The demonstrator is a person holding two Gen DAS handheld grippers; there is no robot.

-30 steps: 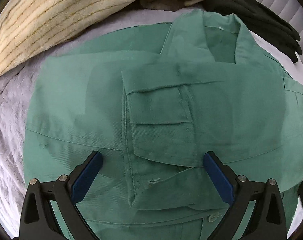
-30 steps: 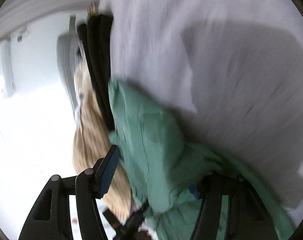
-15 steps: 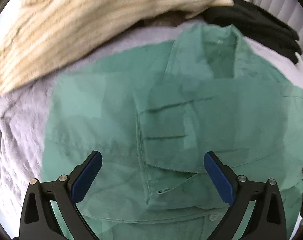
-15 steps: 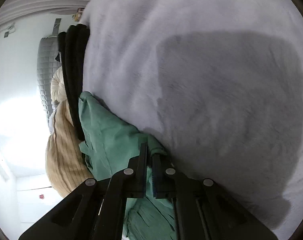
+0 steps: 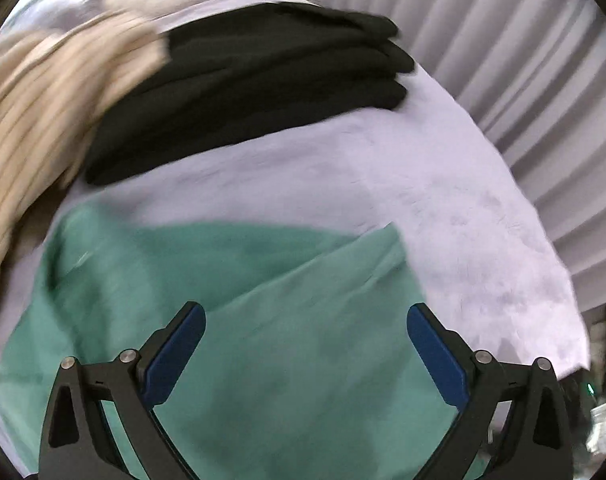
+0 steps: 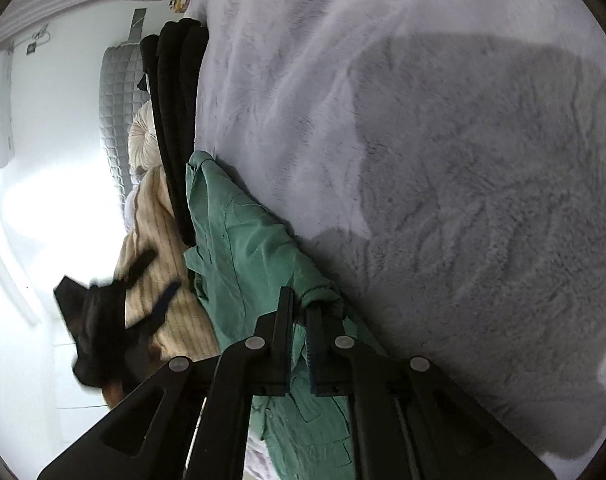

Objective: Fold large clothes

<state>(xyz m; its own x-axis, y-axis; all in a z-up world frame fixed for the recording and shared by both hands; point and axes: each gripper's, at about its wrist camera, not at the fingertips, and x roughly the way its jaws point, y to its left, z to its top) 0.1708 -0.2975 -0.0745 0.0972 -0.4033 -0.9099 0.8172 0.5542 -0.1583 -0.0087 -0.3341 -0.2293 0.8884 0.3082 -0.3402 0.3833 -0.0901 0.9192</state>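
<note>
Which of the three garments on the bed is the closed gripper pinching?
The green shirt: the right gripper is shut on its edge. The black garment and striped cream one lie untouched.

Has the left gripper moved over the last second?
Yes. The left gripper has swung right: the black folded stack now sits centered in its view, and the curtain has come into sight.

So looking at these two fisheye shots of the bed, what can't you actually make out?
- Green shirt: its near part is cut off by the bottom edge and the left gripper, left wrist view.
- Striped cream blanket: smeared by motion blur, left wrist view.
- How much cloth the right gripper pinches: hidden by its shut fingers, right wrist view.
- Black garment stack: seen edge-on, item count unclear.
- Left gripper in the right wrist view: blurred.
</note>
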